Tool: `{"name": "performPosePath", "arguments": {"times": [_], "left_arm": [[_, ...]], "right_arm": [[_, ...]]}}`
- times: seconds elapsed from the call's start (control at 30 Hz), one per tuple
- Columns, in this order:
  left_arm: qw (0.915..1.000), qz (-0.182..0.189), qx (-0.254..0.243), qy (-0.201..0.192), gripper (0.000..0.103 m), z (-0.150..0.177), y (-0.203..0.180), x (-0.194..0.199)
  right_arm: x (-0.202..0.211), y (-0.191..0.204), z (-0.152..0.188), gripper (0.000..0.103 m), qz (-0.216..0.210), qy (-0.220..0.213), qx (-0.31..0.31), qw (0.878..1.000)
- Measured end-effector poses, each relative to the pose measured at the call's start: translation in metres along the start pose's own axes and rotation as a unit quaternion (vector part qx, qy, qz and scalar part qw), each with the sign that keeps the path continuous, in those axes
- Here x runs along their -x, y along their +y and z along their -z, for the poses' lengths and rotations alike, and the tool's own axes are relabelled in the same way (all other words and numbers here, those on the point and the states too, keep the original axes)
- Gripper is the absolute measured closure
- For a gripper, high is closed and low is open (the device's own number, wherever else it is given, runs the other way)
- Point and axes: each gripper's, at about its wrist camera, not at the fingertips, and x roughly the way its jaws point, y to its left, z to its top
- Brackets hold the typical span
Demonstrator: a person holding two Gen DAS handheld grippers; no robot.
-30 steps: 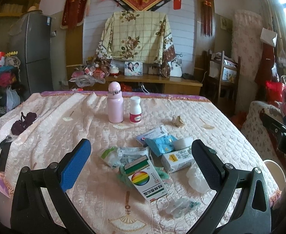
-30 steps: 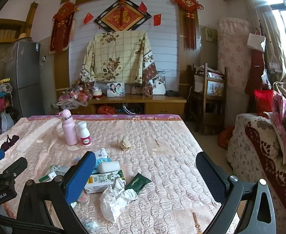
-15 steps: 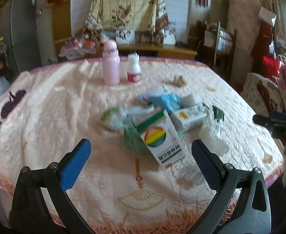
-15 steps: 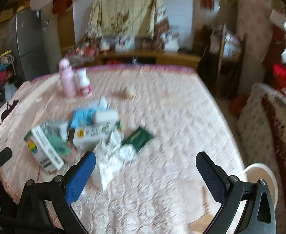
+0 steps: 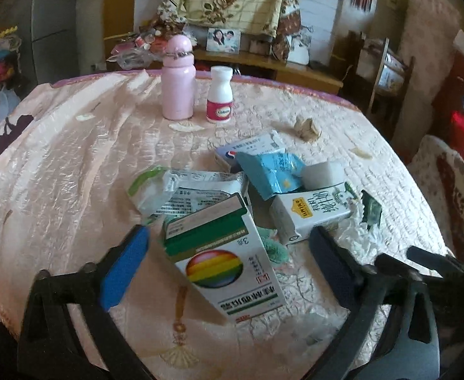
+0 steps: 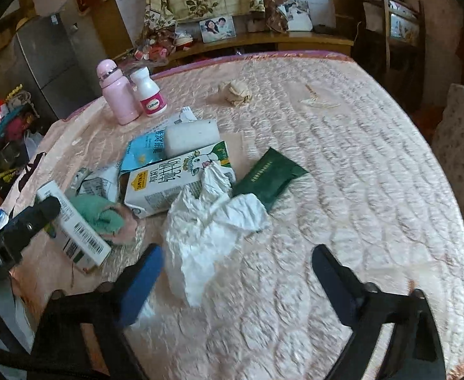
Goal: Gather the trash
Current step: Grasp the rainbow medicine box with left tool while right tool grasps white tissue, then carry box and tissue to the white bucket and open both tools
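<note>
Pink quilted cloth covers the counter (image 5: 73, 164), and the trash lies in one heap near its front edge. Taking the milk carton (image 5: 314, 212) as landmark: a white foam block (image 5: 323, 172) and a blue packet (image 5: 273, 171) lie just behind it, a dark green sachet (image 6: 270, 177) just to its right, a crumpled white paper (image 6: 212, 221) in front of it and partly over it, and a box with a rainbow ball (image 5: 228, 262) to its left and nearer, with a green cloth (image 6: 98, 213) between the two. Well behind the carton stand a pink bottle (image 5: 178, 79) and a white pill bottle (image 5: 220, 95), side by side. A brown paper ball (image 5: 308, 128) lies alone behind the carton, to the right. The left gripper (image 5: 228, 262) hovers with the rainbow box between its fingers; they are closing but do not press the box. The right gripper (image 6: 238, 272) has its fingers apart and closing, with the near end of the white paper between them, not pinched.
</note>
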Motion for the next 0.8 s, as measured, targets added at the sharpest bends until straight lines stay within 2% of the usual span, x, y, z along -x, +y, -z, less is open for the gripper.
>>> {"name": "performPosePath", "arguments": {"times": [0.03,0.07,0.1,0.17,0.23,0.3,0.33,0.4,0.6,0.7,0.8], "left_arm": [[1.0,0.004,-0.001,0.008,0.037,0.0,0.001,-0.005],[0.9997,0.011,0.0,0.02,0.046,0.0,0.003,-0.01],[0.9992,0.028,0.005,0.027,0.047,-0.001,0.007,-0.014],[0.9983,0.049,0.011,0.029,0.048,-0.001,0.011,-0.016],[0.9976,0.059,0.004,0.035,0.049,-0.003,0.013,-0.012],[0.9967,0.071,-0.002,0.039,0.049,-0.006,0.014,-0.005],[0.9963,0.076,-0.004,0.041,0.049,-0.008,0.013,0.0],[0.9947,0.092,-0.011,0.044,0.049,-0.016,0.01,0.011],[0.9874,0.147,-0.05,0.03,0.049,-0.041,-0.036,0.043],[0.9785,0.187,-0.078,0.035,0.049,-0.048,-0.08,0.05],[0.9666,0.226,-0.11,0.05,0.049,-0.05,-0.129,0.051]], "right_arm": [[-0.008,0.001,-0.003,0.018,-0.005,0.01,-0.003,1.0],[-0.013,0.003,-0.006,0.023,-0.013,0.018,-0.005,1.0],[-0.021,0.006,-0.007,0.028,-0.023,0.025,-0.006,0.999],[-0.033,0.012,-0.009,0.054,-0.036,0.035,-0.003,0.999],[-0.045,0.016,-0.009,0.068,-0.055,0.047,-0.003,0.997],[-0.042,0.013,-0.008,0.084,-0.07,0.041,-0.007,0.997],[-0.041,0.009,-0.007,0.088,-0.08,0.044,-0.013,0.996],[-0.027,-0.001,-0.006,0.092,-0.096,0.036,-0.02,0.995],[0.036,-0.037,-0.004,0.093,-0.077,-0.009,-0.015,0.997],[0.063,-0.061,-0.002,0.093,-0.078,-0.017,-0.03,0.996],[0.092,-0.086,0.002,0.094,-0.043,-0.035,-0.033,0.998]]}}
